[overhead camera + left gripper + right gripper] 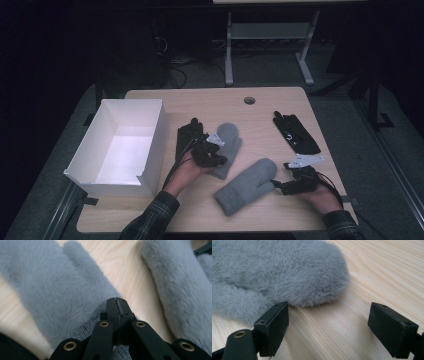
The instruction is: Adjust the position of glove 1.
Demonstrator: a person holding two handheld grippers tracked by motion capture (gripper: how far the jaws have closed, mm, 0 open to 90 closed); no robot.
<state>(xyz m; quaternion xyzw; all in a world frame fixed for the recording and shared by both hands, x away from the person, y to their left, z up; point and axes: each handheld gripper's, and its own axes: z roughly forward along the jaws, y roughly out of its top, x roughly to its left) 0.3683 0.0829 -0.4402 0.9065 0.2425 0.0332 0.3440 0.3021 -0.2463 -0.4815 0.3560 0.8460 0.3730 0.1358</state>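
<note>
Two fluffy grey mittens and two black gloves lie on the light wooden table (280, 100), beside one white open box (127, 142) at the left of the high view. One grey mitten (227, 145) sits mid-frame, its ribbed cuff pinched between the closed jaws of the left gripper (212, 152), held by a hand rising from the bottom edge over one black glove (186, 137). The second grey mitten (246, 186) lies lower centre; the right gripper (280, 186) rests level at its tip, jaws wide, holding nothing. The other black glove (296, 132) lies upper right

High overhead view; both tongs views close on mittens (235, 170).
</note>
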